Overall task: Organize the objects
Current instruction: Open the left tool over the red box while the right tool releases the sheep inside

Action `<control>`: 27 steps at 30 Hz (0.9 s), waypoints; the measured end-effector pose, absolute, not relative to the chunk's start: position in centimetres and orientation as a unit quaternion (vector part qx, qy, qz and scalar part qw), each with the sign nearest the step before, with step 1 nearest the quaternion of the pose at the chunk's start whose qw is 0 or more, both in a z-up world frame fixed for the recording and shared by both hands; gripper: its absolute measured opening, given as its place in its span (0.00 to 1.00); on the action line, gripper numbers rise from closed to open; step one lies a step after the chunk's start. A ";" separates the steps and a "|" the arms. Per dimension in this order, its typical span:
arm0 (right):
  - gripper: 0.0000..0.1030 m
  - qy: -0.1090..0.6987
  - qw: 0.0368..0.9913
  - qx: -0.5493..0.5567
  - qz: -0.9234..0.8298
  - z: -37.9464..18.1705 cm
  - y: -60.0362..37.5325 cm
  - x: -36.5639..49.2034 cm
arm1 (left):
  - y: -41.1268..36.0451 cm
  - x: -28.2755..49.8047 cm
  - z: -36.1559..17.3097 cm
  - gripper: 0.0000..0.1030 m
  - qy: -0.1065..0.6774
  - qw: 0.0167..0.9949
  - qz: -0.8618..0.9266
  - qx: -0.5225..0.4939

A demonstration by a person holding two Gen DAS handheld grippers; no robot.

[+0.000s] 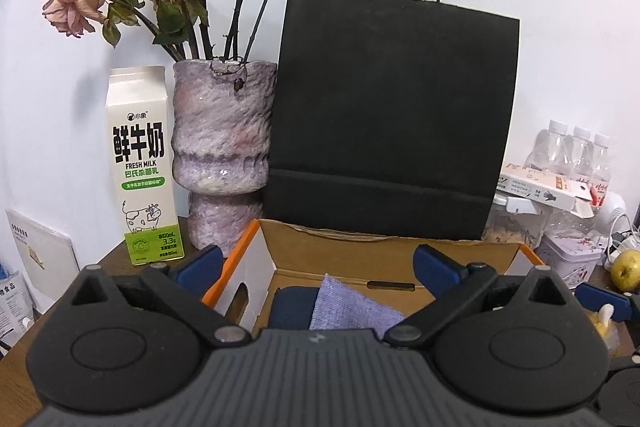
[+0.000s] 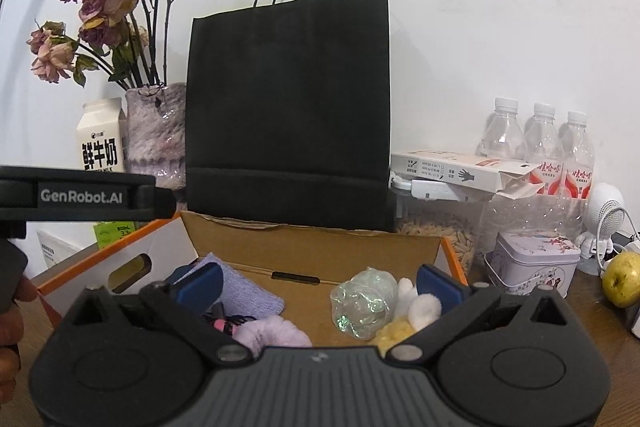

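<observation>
Between picks, both claws wide and empty over the box; next, likely closing on one loose item inside.

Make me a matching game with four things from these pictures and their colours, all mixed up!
Things:
1. paper bag
2. apple
3. folded cloth
4. milk carton

Colours:
A. white and green
B. black
C. yellow-green
D. lilac purple

Right pairs: 1-B, 2-C, 3-D, 4-A
</observation>
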State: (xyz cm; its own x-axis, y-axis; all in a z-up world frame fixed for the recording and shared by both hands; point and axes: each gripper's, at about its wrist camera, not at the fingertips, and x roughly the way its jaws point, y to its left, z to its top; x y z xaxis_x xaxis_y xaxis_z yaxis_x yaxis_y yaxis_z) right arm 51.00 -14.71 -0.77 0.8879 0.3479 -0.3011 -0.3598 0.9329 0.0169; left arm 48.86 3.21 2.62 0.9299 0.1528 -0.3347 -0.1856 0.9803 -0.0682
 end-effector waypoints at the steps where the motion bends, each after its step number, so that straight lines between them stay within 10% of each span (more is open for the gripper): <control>1: 1.00 0.152 0.971 -0.019 0.183 -0.8 -14.7 51.0 | 3.2 48.8 2.7 1.00 0.165 0.981 0.086 -0.049; 27: 1.00 0.139 0.968 0.007 0.207 0.7 -16.4 47.7 | 4.6 43.1 4.4 1.00 0.141 0.984 0.076 -0.071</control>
State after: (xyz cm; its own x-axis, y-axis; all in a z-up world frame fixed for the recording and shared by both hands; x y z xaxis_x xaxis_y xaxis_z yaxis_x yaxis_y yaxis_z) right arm 47.72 -16.42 0.67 0.8755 0.4036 -0.2658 -0.3995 0.9139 0.0718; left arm 43.07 4.58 4.39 0.9483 0.1302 -0.2893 -0.1704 0.9782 -0.1183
